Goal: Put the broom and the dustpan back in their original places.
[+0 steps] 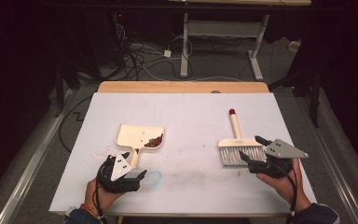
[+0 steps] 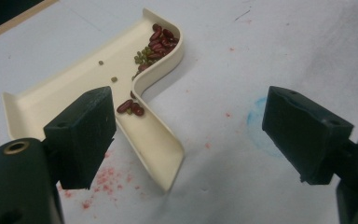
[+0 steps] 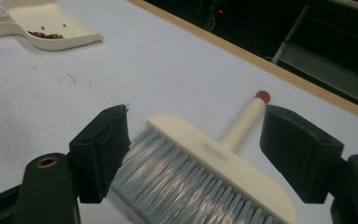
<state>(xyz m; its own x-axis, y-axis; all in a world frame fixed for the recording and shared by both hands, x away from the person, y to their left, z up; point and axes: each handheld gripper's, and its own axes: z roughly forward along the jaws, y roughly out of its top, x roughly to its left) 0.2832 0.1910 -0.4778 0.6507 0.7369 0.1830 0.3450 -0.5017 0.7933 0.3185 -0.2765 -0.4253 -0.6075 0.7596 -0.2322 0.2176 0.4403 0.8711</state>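
Note:
A cream dustpan (image 1: 140, 135) lies left of centre on the white table, with red and green beans (image 1: 154, 141) heaped in its near right corner. Its handle (image 2: 151, 137) points toward my left gripper (image 1: 131, 170), which is open just short of the handle end. In the left gripper view the beans (image 2: 156, 44) sit in the pan's far corner. A cream hand brush (image 1: 237, 142) with grey bristles and a red-tipped handle lies at the right. My right gripper (image 1: 253, 148) is open beside the bristles (image 3: 182, 184), its jaws either side of the brush head.
Pink specks (image 2: 105, 179) and a faint blue smudge (image 2: 257, 119) mark the white table cover (image 1: 182, 112). A wooden table edge (image 1: 182, 87) runs along the far side. Beyond it are cables on the floor and a white desk frame (image 1: 223, 32).

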